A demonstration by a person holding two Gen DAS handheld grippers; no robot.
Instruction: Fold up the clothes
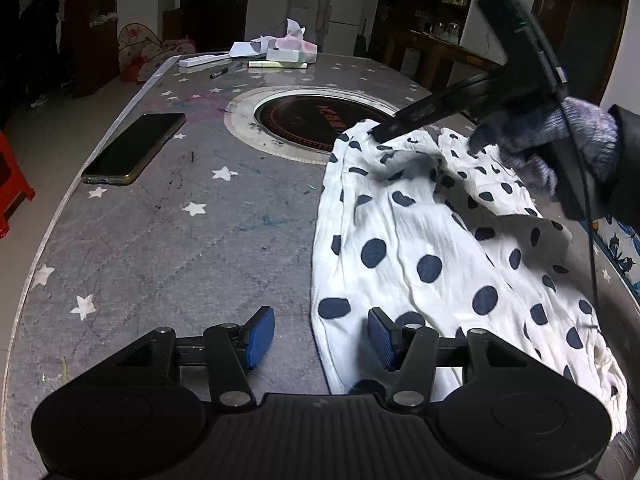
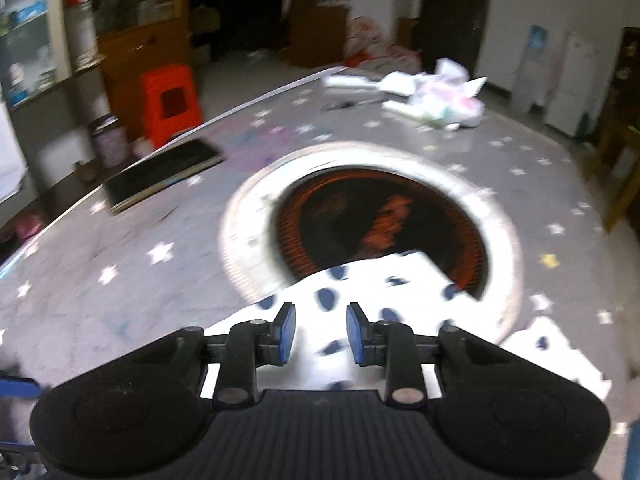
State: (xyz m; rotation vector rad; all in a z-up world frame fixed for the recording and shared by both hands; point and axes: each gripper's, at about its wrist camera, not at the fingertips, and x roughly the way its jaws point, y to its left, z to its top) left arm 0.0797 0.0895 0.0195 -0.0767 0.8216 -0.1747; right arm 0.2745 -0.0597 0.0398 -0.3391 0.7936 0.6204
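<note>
Left wrist view shows the white crinkled cotton garment with navy polka dots lying crumpled on the right part of the grey star-printed bench, its long axis running from the near edge away toward the round dark inset ring at the bench centre; its near hem sits just ahead of and partly between the left gripper, whose blue-padded fingers stand wide apart and hold nothing; the cloth lies forward and to the right of that gripper.

The right gripper is at the garment's far end, where the cloth overlaps the ring; in its own blurred view its fingers are apart with spotted cloth beneath and between them, not clamped; from the left view its tip seems to touch the raised fabric, though contact is hard to confirm.

I judge that each gripper is nearest one end, so a lengthwise fold looks likeliest.

The fabric is wrinkled, bunched and humped at the far end; a dark smartphone lies well apart to the left.
</note>
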